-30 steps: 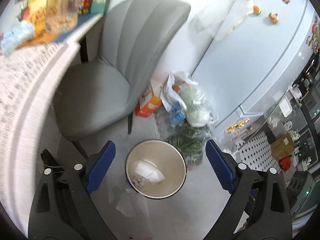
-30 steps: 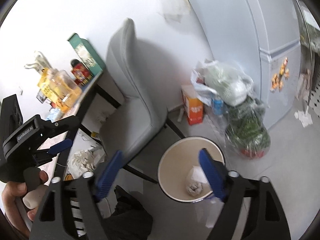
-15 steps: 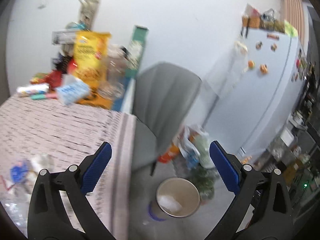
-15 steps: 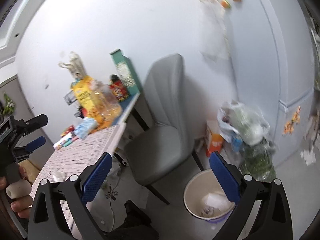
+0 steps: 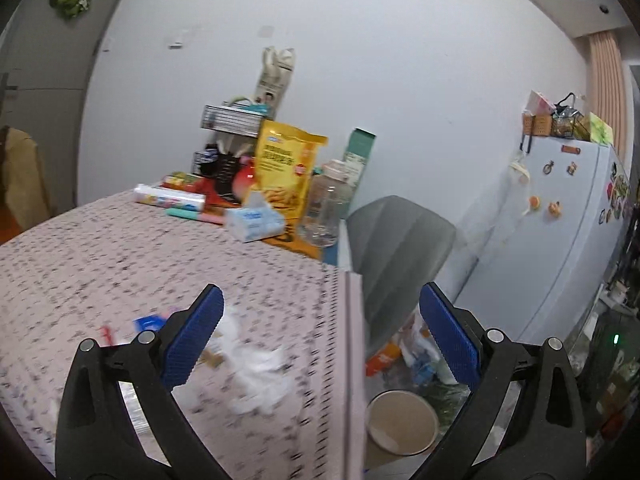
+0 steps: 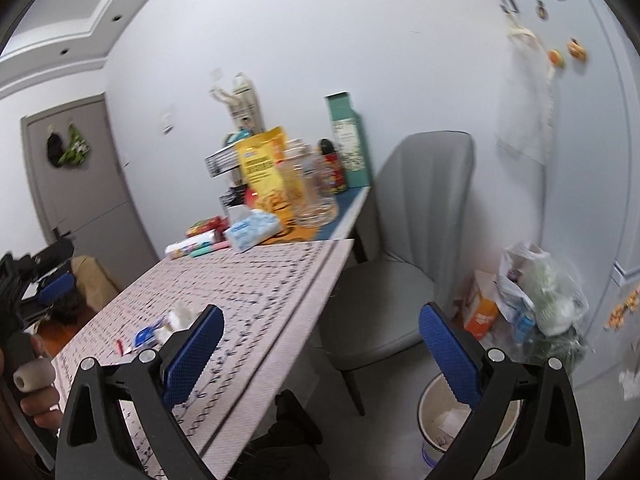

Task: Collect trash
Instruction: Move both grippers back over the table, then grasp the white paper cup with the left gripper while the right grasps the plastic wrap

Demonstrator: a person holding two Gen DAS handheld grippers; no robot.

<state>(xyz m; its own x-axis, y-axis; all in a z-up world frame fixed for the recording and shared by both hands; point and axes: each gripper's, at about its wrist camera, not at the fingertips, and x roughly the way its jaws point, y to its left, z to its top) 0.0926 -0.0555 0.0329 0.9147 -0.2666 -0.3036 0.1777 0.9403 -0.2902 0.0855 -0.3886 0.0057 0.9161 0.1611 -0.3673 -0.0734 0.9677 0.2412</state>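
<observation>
Trash lies on the table [image 5: 100, 248]: a crumpled white tissue [image 5: 256, 372] near the table's right edge, a blue wrapper [image 5: 149, 323] and a red scrap [image 5: 105, 334] just left of it, all blurred. From the right wrist view the same litter shows as a white wad [image 6: 179, 317] beside the blue wrapper [image 6: 145, 335].

Below the table edge, on the floor, stands the bin [image 5: 401, 421], round and pale, with white paper [image 6: 450, 420] already inside. Beside it sit plastic bags [image 6: 536, 292] and an orange carton [image 6: 481, 312], and a grey chair [image 6: 404, 240] is pushed up to the table.

Left gripper [image 5: 320, 332] hangs over the table edge, its jaws spread wide, having just opened further, with nothing between the blue pads. Right gripper [image 6: 320, 344] stands likewise wide, also just opened further, and empty. A hand [image 6: 36, 392] at the left border of the right view holds the other gripper's handle.

At the far end of the table stand a yellow snack bag [image 5: 286, 168], a tissue pack [image 5: 256, 222], a clear jar [image 5: 328, 204] and a green box [image 5: 358, 156]. A fridge [image 5: 560, 240] with magnets fills the right.
</observation>
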